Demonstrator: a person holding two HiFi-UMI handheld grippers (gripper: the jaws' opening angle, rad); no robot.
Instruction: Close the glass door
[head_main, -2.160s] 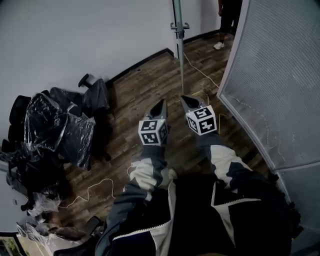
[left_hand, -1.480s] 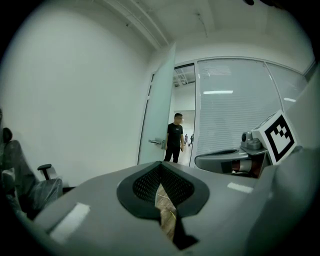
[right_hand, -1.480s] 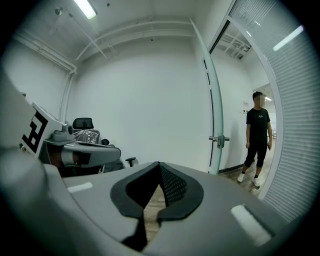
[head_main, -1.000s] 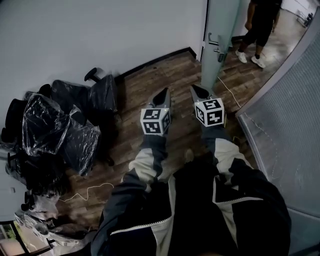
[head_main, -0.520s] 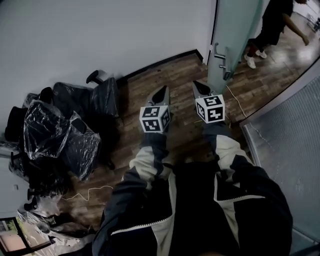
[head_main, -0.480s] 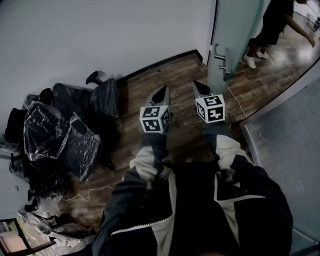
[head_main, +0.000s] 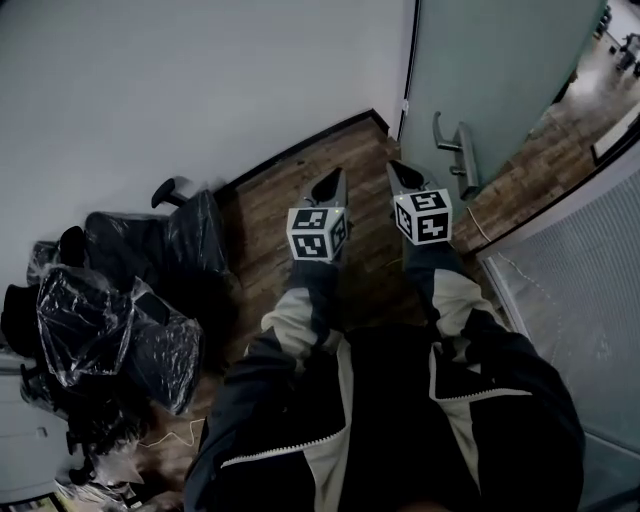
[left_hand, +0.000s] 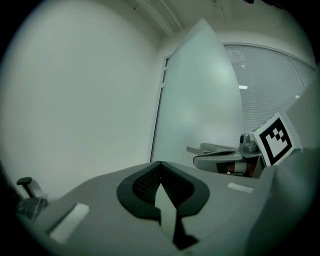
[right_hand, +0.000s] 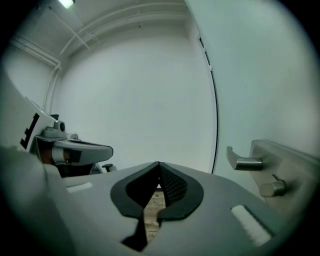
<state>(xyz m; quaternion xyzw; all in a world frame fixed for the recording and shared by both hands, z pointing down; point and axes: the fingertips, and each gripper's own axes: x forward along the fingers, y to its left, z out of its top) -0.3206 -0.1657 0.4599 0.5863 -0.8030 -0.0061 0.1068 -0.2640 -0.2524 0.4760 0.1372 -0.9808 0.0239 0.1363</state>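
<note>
Head view. Glass door (head_main: 500, 70) stands at upper right, a frosted panel beside the white wall (head_main: 200, 90), not yet shut as I judge it. Its lever handle (head_main: 452, 148) faces me. Left gripper (head_main: 334, 180) and right gripper (head_main: 398, 170) sit side by side over the wood floor (head_main: 290, 190), both pointing toward the door corner. Neither touches the door. The right one is nearer the handle, close but apart. Plastic-wrapped chairs (head_main: 130, 290) are heaped at left, well away from the door.

Left gripper view. My fingers (left_hand: 137, 186) are drawn together with tips meeting, and nothing is between them. The door panel rises beyond them, right of a dark vertical edge. The right gripper shows at the right margin.

Right gripper view. Fingers (right_hand: 176, 189) are likewise pressed together and empty, and only floorboards show through the slit. The handle and a round knob (right_hand: 272, 187) under it sit on a metal plate at right, near but not touched.

Judgement:
- Step in hand is the approach to the door.
- Which edge carries the hinges I cannot tell from here, so I should settle that before committing force.
- With both pairs of fingers closed, the sensible contact is the metal plate or lever, not bare glass.
- The right gripper should lead, being the closer.
- Contact should be square to the panel so the tips do not skate across the frosted surface.
- The swing should be driven steadily and eased off near the frame, since glass should not slam.
- The left gripper should stay clear of the closing edge.
</note>
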